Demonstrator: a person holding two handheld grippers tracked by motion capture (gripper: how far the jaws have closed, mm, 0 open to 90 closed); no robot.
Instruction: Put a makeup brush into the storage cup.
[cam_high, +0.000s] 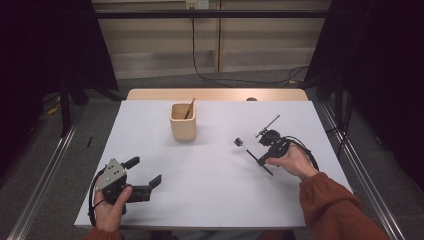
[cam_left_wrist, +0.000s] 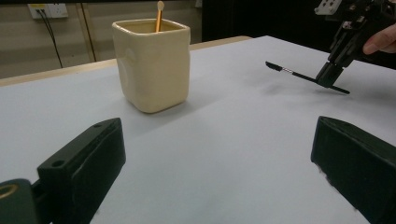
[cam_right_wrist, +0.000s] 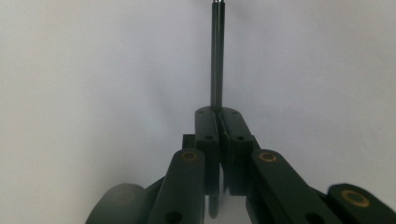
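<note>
Gripping a thin black brush (cam_high: 251, 152), the right gripper (cam_high: 263, 158) sits at the right of the white table (cam_high: 210, 195), jaws pressed together on the handle. In the right gripper view the two black jaws meet around the dark stick (cam_right_wrist: 217, 60), which runs straight up and away from the tips; a short stub of it also shows below the pads. From the left gripper view the brush (cam_left_wrist: 299, 76) lies nearly level, just above the table surface, its flat dark head pointing toward the cup and its tail end sticking out past the right gripper (cam_left_wrist: 329, 77). Whether the tail touches the table cannot be told.

Left gripper (cam_high: 147, 172) rests low at the near left of the table, held in the person's left hand (cam_high: 111, 207). Its jaws stand spread wide, nothing between them; the left gripper view shows bare white table between the two black jaws.

Cream square cup (cam_high: 183, 121) stands upright toward the far middle of the table, well apart from both grippers. A wooden stick (cam_high: 189, 108) leans inside it, its top above the rim. In the left gripper view the cup (cam_left_wrist: 152, 65) is ahead and left of centre, the stick (cam_left_wrist: 159, 16) with a pale rounded tip.

Right hand (cam_high: 295, 162) wears an orange-brown sleeve (cam_high: 335, 210).
</note>
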